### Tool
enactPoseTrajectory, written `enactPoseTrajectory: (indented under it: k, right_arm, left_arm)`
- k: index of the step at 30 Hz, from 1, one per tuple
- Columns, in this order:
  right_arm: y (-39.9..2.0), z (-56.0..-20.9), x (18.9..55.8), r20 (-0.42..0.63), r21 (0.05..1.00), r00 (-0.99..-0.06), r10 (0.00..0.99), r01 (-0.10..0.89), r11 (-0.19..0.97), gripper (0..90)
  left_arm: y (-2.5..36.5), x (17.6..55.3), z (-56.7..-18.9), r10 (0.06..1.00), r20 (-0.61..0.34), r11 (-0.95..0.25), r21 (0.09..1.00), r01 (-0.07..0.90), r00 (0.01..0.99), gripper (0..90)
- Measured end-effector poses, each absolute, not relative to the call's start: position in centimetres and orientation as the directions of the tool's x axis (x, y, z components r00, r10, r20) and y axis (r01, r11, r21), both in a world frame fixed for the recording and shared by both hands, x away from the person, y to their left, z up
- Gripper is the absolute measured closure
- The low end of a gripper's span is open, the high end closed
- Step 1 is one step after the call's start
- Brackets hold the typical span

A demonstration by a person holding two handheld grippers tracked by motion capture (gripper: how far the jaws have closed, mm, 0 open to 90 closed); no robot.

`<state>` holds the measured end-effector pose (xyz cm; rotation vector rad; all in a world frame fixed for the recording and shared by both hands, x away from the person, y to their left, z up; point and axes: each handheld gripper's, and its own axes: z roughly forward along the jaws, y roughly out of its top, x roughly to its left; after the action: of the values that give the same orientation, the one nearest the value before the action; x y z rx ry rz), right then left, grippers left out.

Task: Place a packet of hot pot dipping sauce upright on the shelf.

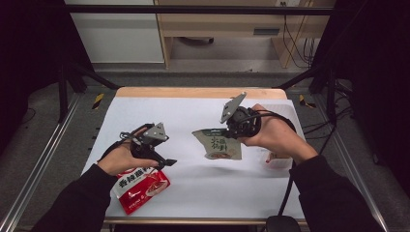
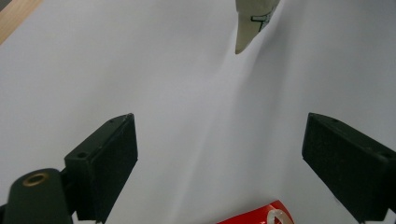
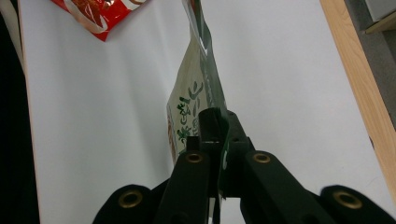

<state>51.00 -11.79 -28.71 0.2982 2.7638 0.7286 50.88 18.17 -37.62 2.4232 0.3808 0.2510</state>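
White paper (image 1: pixel 203 193) covers the wooden table (image 1: pixel 193 92), which stands inside a dark metal frame with grey floor and pale cabinets beyond it. Near the middle of the sheet, the right gripper (image 1: pixel 225 131) has its jaws clamped together on the edge of a green-and-cream food pouch (image 1: pixel 220 144), which hangs lifted off the paper and casts a faint shadow below. Seen from the right gripper view, the same green-and-cream food pouch (image 3: pixel 194 100) stands edge-on between the two black jaws of the right gripper (image 3: pixel 219 140), its printed face turned to the left of that view, and the pads press on it from both sides. Beneath the right hand (image 1: pixel 273 135), a pale packet with a red mark (image 1: pixel 278 162) lies flat on the sheet, partly hidden. On the near left side, the left gripper (image 1: pixel 167 163) is held low over the paper with its jaws standing wide apart and nothing between them; the left gripper view shows bare white paper between the jaws of the left gripper (image 2: pixel 219 163). Just beside and below it, close to the near edge, a red snack packet (image 1: pixel 142 183) lies flat, partly under the left hand (image 1: pixel 123 157), and its red corner shows at the bottom of the left gripper view (image 2: pixel 261 215).
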Motion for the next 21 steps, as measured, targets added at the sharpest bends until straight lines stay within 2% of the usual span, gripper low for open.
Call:
enactPoseTrajectory:
  k: [7, 21]
  right_arm:
    - [-12.8, -28.3, 52.3, -0.208, 0.534, -0.948, 0.239, 0.094, 0.84, 90.0]
    - [-16.7, -26.3, 54.4, -0.249, 0.579, -0.92, 0.302, 0.109, 0.808, 90.0]
  left_arm:
    - [18.2, 51.1, -38.1, 0.339, 0.074, -0.742, 0.634, 0.218, 0.938, 9.8]
    - [19.0, 50.9, -38.1, 0.356, 0.074, -0.741, 0.63, 0.233, 0.932, 9.2]
